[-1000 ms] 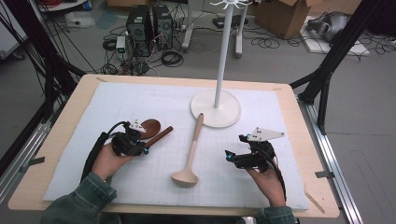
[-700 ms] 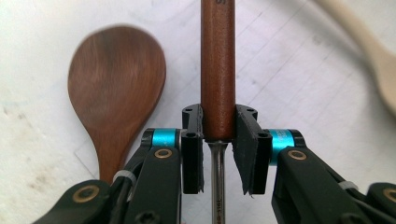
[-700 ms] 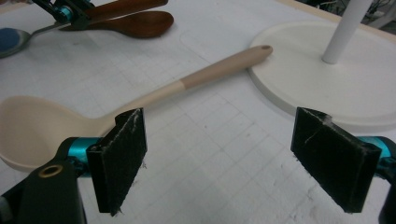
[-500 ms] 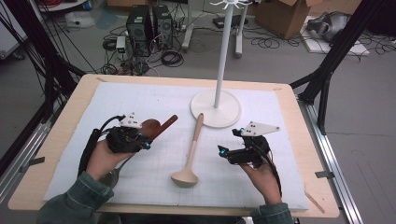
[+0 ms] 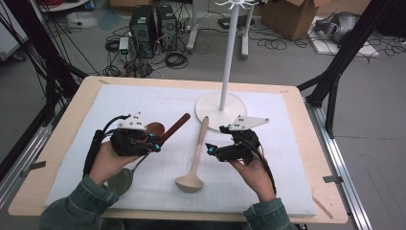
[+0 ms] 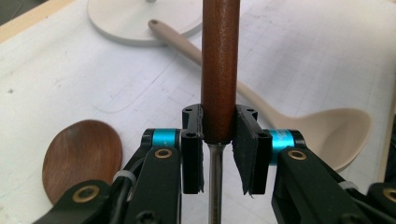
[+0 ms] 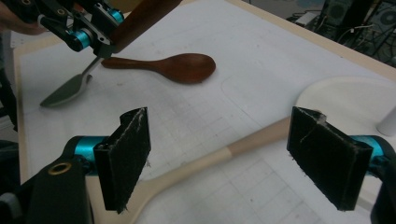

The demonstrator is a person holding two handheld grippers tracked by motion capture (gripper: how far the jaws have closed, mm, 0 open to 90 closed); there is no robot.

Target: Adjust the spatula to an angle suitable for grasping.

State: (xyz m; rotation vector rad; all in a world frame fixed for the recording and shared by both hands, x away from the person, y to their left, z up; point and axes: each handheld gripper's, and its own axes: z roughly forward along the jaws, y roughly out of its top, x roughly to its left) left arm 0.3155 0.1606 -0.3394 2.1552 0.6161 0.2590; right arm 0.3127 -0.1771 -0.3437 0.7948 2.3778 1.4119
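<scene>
My left gripper point(image 5: 157, 142) point(image 6: 218, 140) is shut on the lower end of a brown-handled metal utensil point(image 5: 174, 125) point(image 6: 219, 70). The utensil hangs tilted above the mat, its grey metal head point(image 5: 119, 181) point(image 7: 63, 93) low near the person's left wrist. A dark wooden spoon point(image 5: 154, 128) point(image 6: 81, 156) point(image 7: 180, 67) lies on the mat beside that gripper. My right gripper point(image 5: 209, 149) point(image 7: 229, 154) is open above the handle of a beige ladle point(image 5: 194, 160) point(image 7: 196, 163). Its jaws have just been closing a little, with nothing pressed between them.
A white stand has its round base point(image 5: 213, 108) point(image 7: 341, 93) on the far middle of the white mat point(image 5: 287, 167), with a tall pole point(image 5: 229, 52) rising from it. The ladle's handle tip touches that base. The wooden table edge point(image 5: 330, 211) frames the mat.
Both hands have risen. The left gripper has lifted the brown-handled utensil off the mat. The right gripper has moved left, over the ladle's handle.
</scene>
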